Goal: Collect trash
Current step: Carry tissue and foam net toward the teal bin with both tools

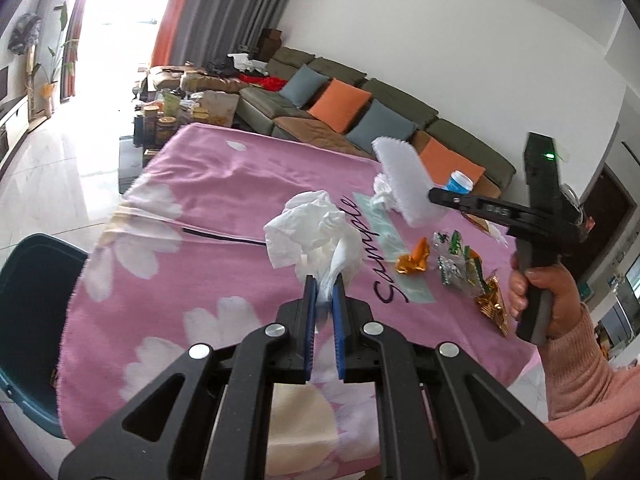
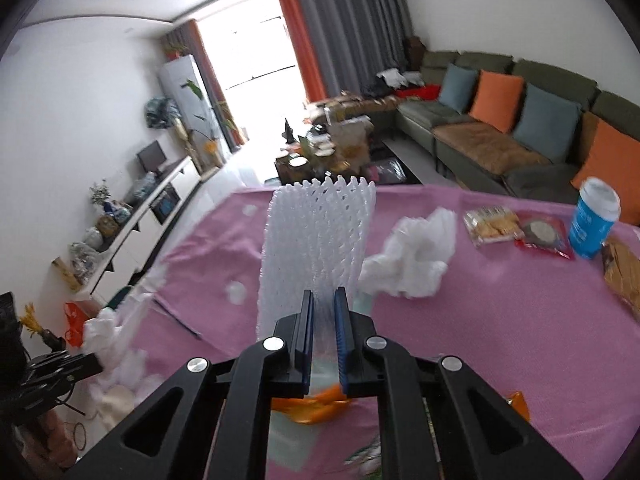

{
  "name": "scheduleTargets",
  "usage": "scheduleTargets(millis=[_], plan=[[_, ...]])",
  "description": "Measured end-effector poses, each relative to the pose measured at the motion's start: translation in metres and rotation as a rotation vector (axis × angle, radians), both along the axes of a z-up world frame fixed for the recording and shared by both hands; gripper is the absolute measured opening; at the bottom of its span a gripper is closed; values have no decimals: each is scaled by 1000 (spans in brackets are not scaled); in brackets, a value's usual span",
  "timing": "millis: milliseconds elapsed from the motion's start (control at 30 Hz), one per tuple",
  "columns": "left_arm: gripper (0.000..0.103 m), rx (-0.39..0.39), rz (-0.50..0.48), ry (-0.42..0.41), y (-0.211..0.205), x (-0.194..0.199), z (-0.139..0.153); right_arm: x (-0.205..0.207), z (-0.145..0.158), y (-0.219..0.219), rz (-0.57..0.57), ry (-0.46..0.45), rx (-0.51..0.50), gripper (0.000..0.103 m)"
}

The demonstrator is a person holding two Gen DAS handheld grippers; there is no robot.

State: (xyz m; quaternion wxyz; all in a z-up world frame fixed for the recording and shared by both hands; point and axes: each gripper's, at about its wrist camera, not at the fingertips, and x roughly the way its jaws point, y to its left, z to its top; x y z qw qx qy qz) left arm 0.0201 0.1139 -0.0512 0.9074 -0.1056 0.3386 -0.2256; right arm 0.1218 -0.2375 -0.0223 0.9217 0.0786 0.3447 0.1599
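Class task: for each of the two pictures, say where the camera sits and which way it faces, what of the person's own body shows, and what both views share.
Left wrist view: sits on the left claw, faces along it over the pink cloth toward the sofa; shows the tissue it grips, the right hand and a pink sleeve.
Right wrist view: sits on the right claw, faces the window; shows the foam net it grips; no hand visible.
Shared: cloth, sofa, foam net, blue cup, each other's claw.

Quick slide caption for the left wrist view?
Left gripper clamps crumpled tissue above pink tablecloth; right gripper lifts white foam net.
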Motion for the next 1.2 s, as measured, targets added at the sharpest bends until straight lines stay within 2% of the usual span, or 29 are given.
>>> scheduleTargets(millis=[167, 333, 867, 1200], plan=[[8, -4, 43, -12, 18, -5, 5, -15, 16, 22, 86, -49, 66, 9], [8, -4, 86, -24, 35, -11, 7, -21, 18, 47, 172, -42, 106, 9], [8, 5, 236, -48, 86, -33, 20, -35, 13, 126, 381, -15, 123, 9], [8, 11, 328, -37, 117, -52, 19, -35, 6, 162, 467, 16, 130, 9]])
